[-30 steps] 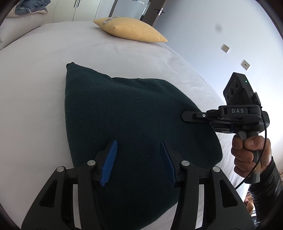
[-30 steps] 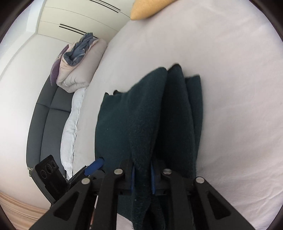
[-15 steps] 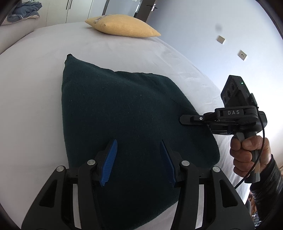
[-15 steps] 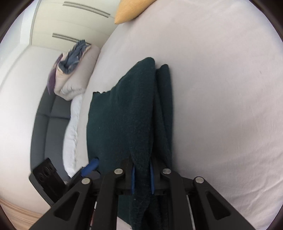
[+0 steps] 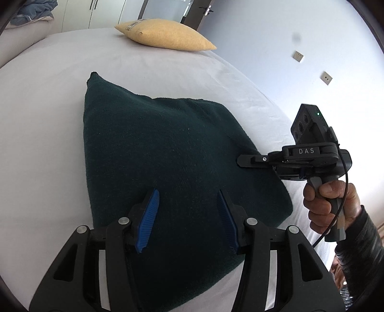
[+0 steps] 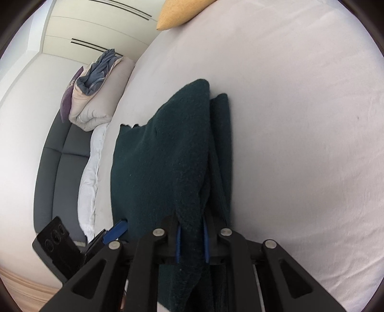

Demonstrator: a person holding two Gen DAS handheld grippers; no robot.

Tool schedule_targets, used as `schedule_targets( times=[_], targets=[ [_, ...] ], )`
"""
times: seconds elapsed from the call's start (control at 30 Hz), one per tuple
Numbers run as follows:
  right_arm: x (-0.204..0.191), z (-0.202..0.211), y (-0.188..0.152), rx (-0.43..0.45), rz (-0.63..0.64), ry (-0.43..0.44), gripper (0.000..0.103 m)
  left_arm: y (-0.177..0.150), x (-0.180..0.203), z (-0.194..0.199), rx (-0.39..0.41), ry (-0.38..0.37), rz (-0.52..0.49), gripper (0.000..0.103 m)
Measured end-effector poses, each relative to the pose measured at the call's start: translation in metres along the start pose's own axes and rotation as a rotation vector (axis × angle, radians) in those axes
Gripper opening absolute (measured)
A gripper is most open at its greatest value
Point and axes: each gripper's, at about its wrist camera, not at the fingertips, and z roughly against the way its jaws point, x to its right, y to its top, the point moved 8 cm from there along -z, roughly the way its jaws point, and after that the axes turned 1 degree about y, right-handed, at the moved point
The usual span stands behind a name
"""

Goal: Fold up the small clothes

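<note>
1. Through the left wrist camera we look down on a dark green cloth [image 5: 168,172] spread over a white bed [image 5: 43,115]. Our left gripper [image 5: 187,216] hangs above the near part of the cloth with its blue pads [image 5: 147,220] about halfway apart and nothing between them. At the right edge of the cloth our right gripper [image 5: 242,160] reaches in sideways, its black tip lying on the fabric's border, held by a hand [image 5: 328,206] in a dark sleeve [image 5: 360,259]. From this side we cannot tell how its fingers stand. A yellow pillow [image 5: 165,37] lies at the far end of the bed, well apart from the cloth, and two wall plates [image 5: 312,67] sit on the pale wall to the right.

2. Through the right wrist camera we see our right gripper [image 6: 191,240] pinched narrowly on a raised fold of the cloth [image 6: 168,153], the blue pads [image 6: 178,242] pressing on the fabric from both sides. The rest of the cloth drapes away from the grip onto the bed [image 6: 300,120]. At lower left a blue pad of our left gripper [image 6: 115,231] shows beside the cloth. Beyond the bed's edge a rolled quilt [image 6: 96,96] rests on a grey sofa [image 6: 60,163], and the pillow's corner [image 6: 177,12] peeks in at the top.
</note>
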Motion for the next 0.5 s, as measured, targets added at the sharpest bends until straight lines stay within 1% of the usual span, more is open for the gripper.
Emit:
schedule_targets(
  times=[0.07,0.13,0.17,0.2,0.27,0.33,0.37,0.43,0.5],
  targets=[
    [0.001,0.010,-0.006,0.004,-0.013,0.018,0.017,0.004,-0.002,0.008,0.022,0.002,0.004,0.049],
    [0.003,0.021,-0.012,0.028,-0.007,0.004,0.025,0.011,-0.006,0.013,0.039,0.005,0.008,0.049],
    [0.005,0.028,-0.015,0.040,-0.023,-0.017,0.034,0.015,-0.009,0.015,0.044,0.010,0.008,0.049],
    [0.005,0.035,-0.016,0.059,-0.034,-0.027,0.036,0.021,-0.012,0.015,0.049,0.019,0.006,0.049],
    [-0.004,0.052,-0.013,0.129,-0.011,-0.043,0.036,0.032,-0.020,0.016,0.062,0.033,0.007,0.049],
    [-0.023,0.057,-0.011,0.144,0.023,0.001,0.036,0.042,-0.027,0.012,0.063,0.043,0.015,0.049],
    [-0.039,0.056,-0.011,0.138,0.056,0.034,0.036,0.046,-0.032,0.007,0.054,0.054,0.020,0.049],
    [-0.060,0.044,-0.013,0.112,0.109,0.058,0.036,0.045,-0.040,-0.006,0.021,0.059,0.035,0.049],
    [-0.068,0.024,-0.019,0.062,0.141,0.068,0.036,0.040,-0.043,-0.013,0.013,0.081,0.026,0.049]
  ],
)
